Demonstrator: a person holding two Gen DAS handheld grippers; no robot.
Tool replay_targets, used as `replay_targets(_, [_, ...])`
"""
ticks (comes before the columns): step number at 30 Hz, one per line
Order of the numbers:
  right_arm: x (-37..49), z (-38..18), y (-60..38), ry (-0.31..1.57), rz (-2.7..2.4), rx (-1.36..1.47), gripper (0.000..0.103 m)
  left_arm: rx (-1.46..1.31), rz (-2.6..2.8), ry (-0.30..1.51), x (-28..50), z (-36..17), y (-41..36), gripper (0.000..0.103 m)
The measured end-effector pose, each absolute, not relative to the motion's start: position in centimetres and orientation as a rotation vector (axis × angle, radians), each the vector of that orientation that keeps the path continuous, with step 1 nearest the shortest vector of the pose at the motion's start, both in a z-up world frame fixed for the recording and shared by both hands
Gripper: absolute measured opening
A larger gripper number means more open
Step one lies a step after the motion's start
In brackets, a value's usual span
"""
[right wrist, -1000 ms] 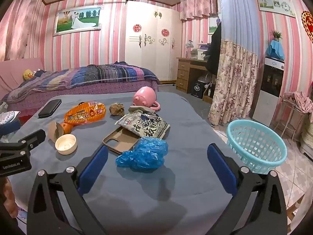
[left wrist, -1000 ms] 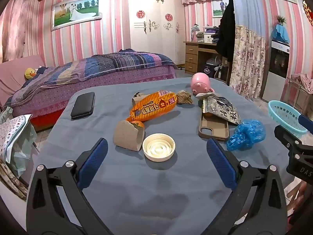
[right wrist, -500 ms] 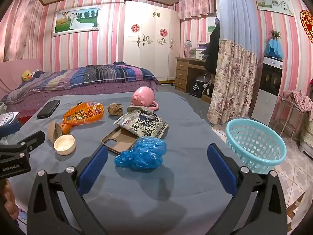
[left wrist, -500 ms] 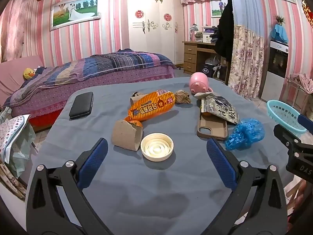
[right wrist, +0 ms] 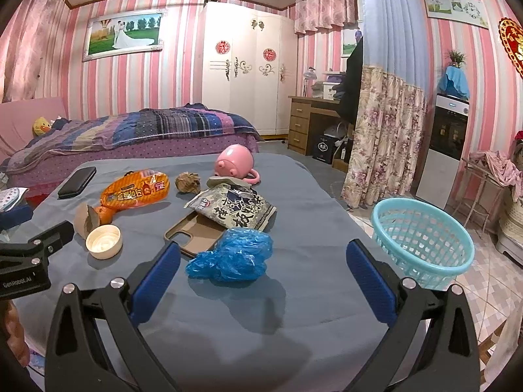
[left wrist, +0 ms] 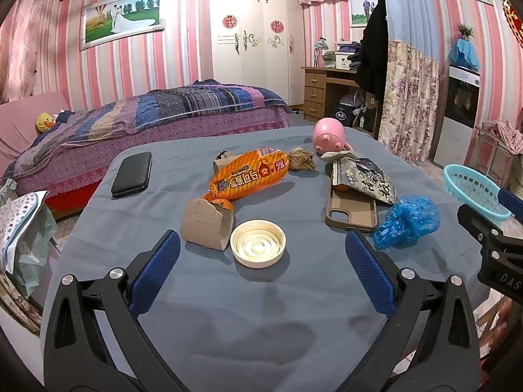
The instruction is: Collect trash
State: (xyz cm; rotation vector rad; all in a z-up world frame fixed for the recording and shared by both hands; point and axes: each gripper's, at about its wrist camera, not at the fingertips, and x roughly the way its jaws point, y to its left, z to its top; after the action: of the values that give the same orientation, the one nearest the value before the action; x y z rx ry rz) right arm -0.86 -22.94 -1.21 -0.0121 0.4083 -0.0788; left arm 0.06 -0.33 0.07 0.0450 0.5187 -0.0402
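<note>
Trash lies on a grey-blue table [left wrist: 261,310]. A white lid [left wrist: 258,248] sits just beyond my open, empty left gripper [left wrist: 261,261], beside a torn cardboard tube [left wrist: 207,224]. Behind are an orange snack bag [left wrist: 250,173], a crumpled brown paper ball [left wrist: 302,159] and a dark snack bag [left wrist: 364,178]. A crumpled blue plastic bag [right wrist: 233,256] lies just beyond my open, empty right gripper [right wrist: 263,263]. A light blue basket [right wrist: 421,240] stands off the table's right edge.
A brown phone case [left wrist: 353,210], a black case [left wrist: 132,174] at the left and a pink mug [left wrist: 328,134] at the back lie on the table. A bed [left wrist: 147,121] stands behind, a curtain [right wrist: 385,137] at the right.
Both grippers have shifted very slightly; the objects appear a touch lower and left in view. Nothing was taken hold of or let go.
</note>
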Motion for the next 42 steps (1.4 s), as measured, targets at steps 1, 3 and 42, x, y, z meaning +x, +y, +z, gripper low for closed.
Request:
replay_targets(1, [-0.80,-1.22,-22.93,0.411,-0.082,-0.011,0.099,0.046,-0.041,0.519,0.08,0.08,-0.29,0.098])
replay_targets(3, [-0.76,-1.21,-22.96,0.413,-0.085,-0.009,0.099,0.046,-0.040,0.519,0.10,0.07,-0.31,0.098])
replay_targets(42, [-0.62,-1.74,-22.84,0.423,-0.097,0.000,0.099,0.048,-0.052,0.515,0.23,0.13,0.23,0.098])
